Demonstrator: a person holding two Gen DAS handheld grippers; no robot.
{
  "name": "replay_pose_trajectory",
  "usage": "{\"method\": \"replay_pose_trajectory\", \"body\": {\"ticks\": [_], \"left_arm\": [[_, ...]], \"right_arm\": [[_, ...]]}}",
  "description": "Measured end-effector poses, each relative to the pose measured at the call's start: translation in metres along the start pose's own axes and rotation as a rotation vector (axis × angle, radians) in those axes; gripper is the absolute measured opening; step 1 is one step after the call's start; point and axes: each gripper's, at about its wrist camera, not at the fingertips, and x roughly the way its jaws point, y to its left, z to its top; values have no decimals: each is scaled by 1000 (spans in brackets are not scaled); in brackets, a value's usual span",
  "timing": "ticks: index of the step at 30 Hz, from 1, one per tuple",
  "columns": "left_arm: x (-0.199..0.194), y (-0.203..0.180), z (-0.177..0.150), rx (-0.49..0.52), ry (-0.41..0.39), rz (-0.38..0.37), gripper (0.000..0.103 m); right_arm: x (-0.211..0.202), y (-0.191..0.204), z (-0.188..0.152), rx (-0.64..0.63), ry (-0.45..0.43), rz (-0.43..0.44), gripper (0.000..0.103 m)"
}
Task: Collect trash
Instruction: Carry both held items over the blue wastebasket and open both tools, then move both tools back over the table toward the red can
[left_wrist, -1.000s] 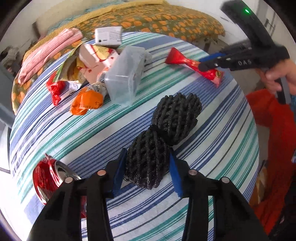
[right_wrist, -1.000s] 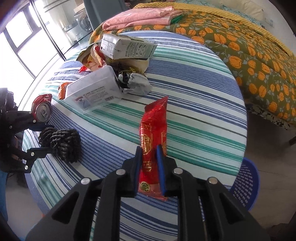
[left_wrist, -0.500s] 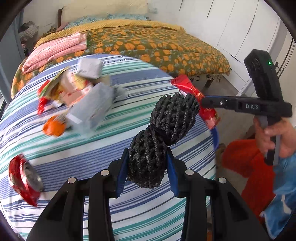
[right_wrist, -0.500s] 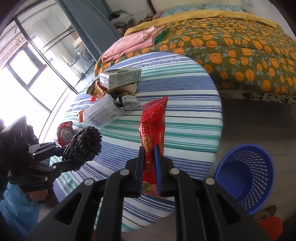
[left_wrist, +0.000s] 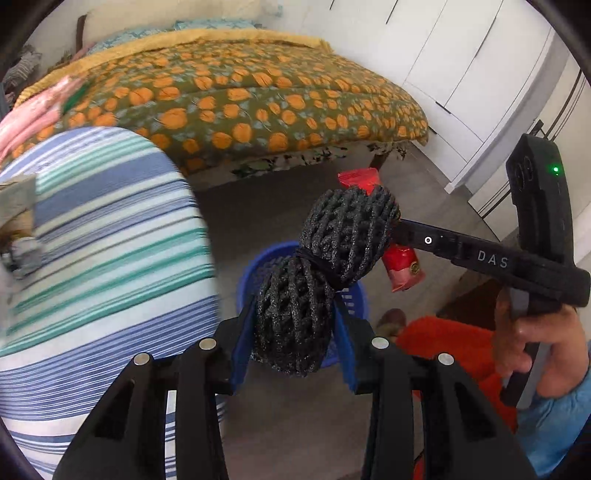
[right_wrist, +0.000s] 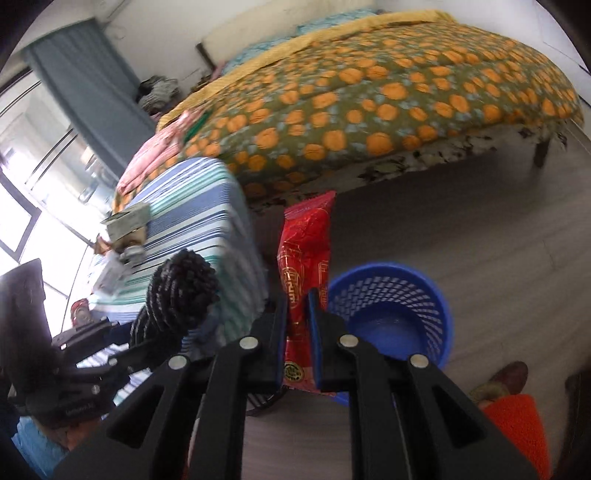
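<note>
1. Holding both loads off the table: the left gripper (left_wrist: 293, 343) has its blue pads pressed against the lower lobe of a black foam net (left_wrist: 321, 273), with the upper lobe standing free above the jaws.
2. The right gripper (right_wrist: 297, 332) is nearly closed, pinching a red wrapper (right_wrist: 304, 266) near its lower end; the wrapper stands upright between the pads.
3. Position of both items: in the air over the floor, beside the striped table (left_wrist: 103, 236) and near a blue basket (right_wrist: 417, 295). In the left view the net hangs in front of the basket; in the right view the wrapper sits just left of its rim (neither is clearly over the opening).
4. Done so far, as judged: two pieces picked up and carried to the bin. The visible basket floor looks bare, so nothing appears deposited yet.
5. Left to do: release both items into the basket, then return for the rest. A carton (right_wrist: 127, 221), a red can (right_wrist: 79, 308) and other blurred wrappers remain on the table.
6. Overall: early stage.
</note>
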Motion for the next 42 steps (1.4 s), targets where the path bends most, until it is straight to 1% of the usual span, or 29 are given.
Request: {"method": "replay_pose_trajectory", "body": {"ticks": [3,5,6,8,9,10,11,12,14,16,19,21,22,23,24,26,28,29,32,33,34,36,38,40,42], "left_arm": [[35,-19,7,-5,26,24,40],[58,-26,10,-14,42,35,42],[69,-28,11,-19,48,35,44],[92,-27,14,-31,55,47,53],[102,-26,14,-41,57,47,65],[111,-24,15,-52,58,46,70],[117,-22,17,-59,58,49,75],[120,-20,19,-65,56,52,77],[119,-19,20,-65,36,34,80],[107,-20,19,-56,-13,23,88],[78,-25,16,-27,-88,12,95],[49,-26,11,-16,-148,10,98],[32,-24,6,-17,-179,4,98],[19,-21,2,-18,-200,2,98],[5,-17,-4,-24,-217,5,98],[-18,-6,-18,-42,-233,22,98],[-38,9,-37,-65,-234,39,98],[-48,19,-49,-79,-241,62,98],[-72,50,-81,-123,-229,199,98],[-78,63,-93,-143,-221,239,98],[-84,76,-102,-164,-211,275,98],[-99,106,-122,-219,-199,326,98],[-116,135,-136,-265,-195,379,98],[-130,161,-150,-298,-193,468,98],[-140,187,-160,-314,-180,575,98]], "right_arm": [[13,-33,0,46,8,-17,11],[26,-52,3,71,22,-17,11],[33,-60,3,86,30,-12,11],[45,-80,2,120,47,-11,15],[50,-87,2,134,52,-14,25],[54,-93,2,145,52,-18,43],[56,-99,1,159,47,-28,44],[55,-103,0,166,42,-33,44],[50,-110,-1,168,30,-25,44],[44,-111,-1,161,12,-32,44],[29,-102,1,122,-42,-63,44],[19,-91,1,80,-86,-87,45],[16,-85,0,59,-107,-105,54],[12,-77,-1,36,-128,-128,61],[10,-67,-3,12,-149,-148,70],[11,-47,-7,-35,-173,-173,74],[14,-24,-15,-93,-183,-198,86],[16,-8,-21,-131,-196,-207,88],[22,41,-43,-237,-212,-179,92],[24,57,-50,-267,-213,-164,97],[27,77,-58,-300,-213,-144,98],[34,117,-75,-368,-206,-98,98],[43,155,-88,-426,-177,-66,98],[54,189,-95,-464,-151,-19,98],[68,222,-99,-487,-123,23,98]]}}
